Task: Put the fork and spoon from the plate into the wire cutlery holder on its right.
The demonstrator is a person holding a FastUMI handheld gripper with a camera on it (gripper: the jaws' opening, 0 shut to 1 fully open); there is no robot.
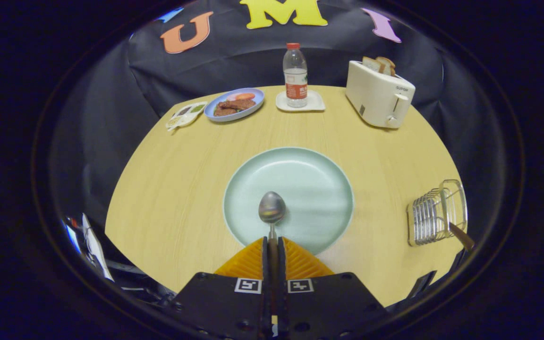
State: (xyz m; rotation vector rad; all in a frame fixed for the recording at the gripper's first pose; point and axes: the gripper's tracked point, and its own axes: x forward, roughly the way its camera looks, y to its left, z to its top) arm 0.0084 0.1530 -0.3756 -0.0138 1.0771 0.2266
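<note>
My gripper (272, 242) is shut on the handle of a metal spoon (272, 208). The spoon points straight ahead, its bowl over the near part of the pale green plate (319, 165). Whether the bowl touches the plate or hangs just above it, I cannot tell. The orange fingers (248, 262) press the handle from both sides. The wire cutlery holder (435, 212) stands on the table to the right of the plate. A brown wooden handle (462, 236) sticks out of the holder toward the near right; this looks like the fork's handle.
The round wooden table (168, 189) carries, at the far side, a white toaster (379, 94) with bread slices, a water bottle (295, 75) on a white coaster, a blue plate of food (234, 104) and a small sauce dish (186, 114).
</note>
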